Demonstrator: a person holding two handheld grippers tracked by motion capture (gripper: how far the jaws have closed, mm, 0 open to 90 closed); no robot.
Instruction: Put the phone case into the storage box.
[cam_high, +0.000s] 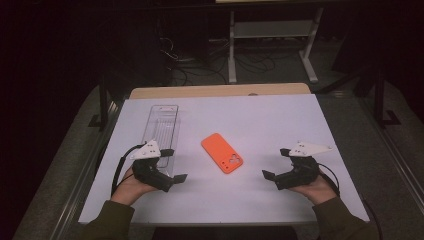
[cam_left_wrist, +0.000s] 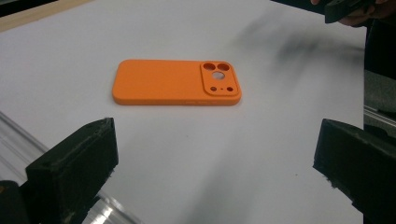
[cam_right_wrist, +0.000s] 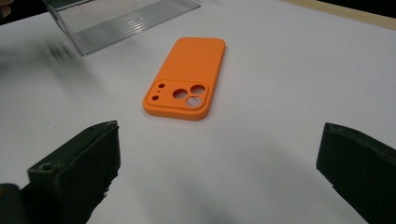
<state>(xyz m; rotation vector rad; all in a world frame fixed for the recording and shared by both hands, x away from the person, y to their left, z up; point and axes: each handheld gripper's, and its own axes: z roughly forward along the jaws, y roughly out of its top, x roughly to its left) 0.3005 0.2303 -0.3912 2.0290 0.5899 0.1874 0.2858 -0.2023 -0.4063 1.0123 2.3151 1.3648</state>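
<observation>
Both jaws wide and empty: the left hand-held gripper (cam_high: 173, 164) and right hand-held gripper (cam_high: 278, 162) flank the orange phone case (cam_high: 222, 152) at frame centre; approach low and pinch its long edges squarely.

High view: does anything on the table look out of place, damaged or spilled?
Nothing stands out. The orange phone case lies flat, back up and at a slant, intact. The clear plastic tray lies flat to its left. The left gripper and right gripper are open and hold nothing.
</observation>
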